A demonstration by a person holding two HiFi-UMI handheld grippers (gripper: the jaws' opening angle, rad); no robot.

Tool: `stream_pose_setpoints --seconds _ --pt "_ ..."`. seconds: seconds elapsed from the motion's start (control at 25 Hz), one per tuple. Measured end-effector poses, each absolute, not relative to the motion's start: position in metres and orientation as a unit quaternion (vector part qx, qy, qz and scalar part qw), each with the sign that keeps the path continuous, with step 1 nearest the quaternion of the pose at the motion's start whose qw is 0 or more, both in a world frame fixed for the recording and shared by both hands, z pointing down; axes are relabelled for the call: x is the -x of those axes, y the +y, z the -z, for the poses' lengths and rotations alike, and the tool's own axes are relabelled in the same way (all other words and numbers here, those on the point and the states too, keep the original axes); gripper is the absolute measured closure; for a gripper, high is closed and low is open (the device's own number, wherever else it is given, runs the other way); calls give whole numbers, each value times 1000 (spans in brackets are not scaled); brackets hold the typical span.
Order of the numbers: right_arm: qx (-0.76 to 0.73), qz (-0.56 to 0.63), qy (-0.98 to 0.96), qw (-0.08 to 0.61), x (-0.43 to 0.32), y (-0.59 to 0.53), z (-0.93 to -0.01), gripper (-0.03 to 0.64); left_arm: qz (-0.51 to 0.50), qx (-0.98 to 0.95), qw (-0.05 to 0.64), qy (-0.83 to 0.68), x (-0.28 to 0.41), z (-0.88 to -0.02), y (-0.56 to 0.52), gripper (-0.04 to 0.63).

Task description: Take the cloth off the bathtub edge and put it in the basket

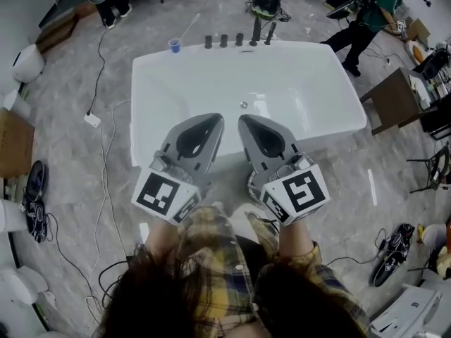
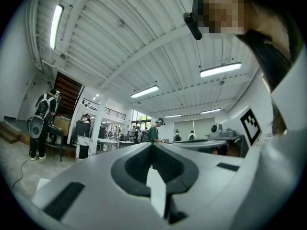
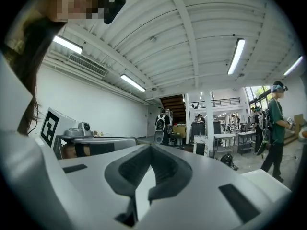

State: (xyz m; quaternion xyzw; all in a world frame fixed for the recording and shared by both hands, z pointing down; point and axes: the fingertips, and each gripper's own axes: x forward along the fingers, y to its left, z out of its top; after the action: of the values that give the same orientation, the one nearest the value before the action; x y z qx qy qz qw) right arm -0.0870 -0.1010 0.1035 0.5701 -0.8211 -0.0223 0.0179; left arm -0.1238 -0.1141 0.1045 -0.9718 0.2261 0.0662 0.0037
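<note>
**Over the bathtub's near rim: both my grippers shut and empty**

In front of the white bathtub (image 1: 158, 72) I hold my left gripper (image 1: 215, 120) and right gripper (image 1: 244, 122) side by side, tips pointing across the tub. Each pair of jaws is pressed together with nothing between them. My grippers cover part of the near rim, and I cannot tell where the cloth or the basket is.

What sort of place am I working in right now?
Probably a large lab or workshop hall, not a real bathroom. The white freestanding bathtub stands on an open grey marbled floor, long strip lights hang under a high ribbed ceiling, and work tables stand in the background.
</note>
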Motion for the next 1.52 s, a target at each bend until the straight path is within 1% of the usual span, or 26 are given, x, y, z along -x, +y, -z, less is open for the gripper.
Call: stream_pose_setpoints --seconds 0.16,0.84,1.52 --pt "-565 12 -825 9 84 -101 -104 601 -65 971 4 228 122 -105 -115 575" --pt "-566 -6 -825 7 76 -96 -113 601 -60 973 0 224 114 -106 -109 577" --pt "-564 3 -826 9 74 -93 -108 601 -68 974 -2 217 110 -105 -107 577"
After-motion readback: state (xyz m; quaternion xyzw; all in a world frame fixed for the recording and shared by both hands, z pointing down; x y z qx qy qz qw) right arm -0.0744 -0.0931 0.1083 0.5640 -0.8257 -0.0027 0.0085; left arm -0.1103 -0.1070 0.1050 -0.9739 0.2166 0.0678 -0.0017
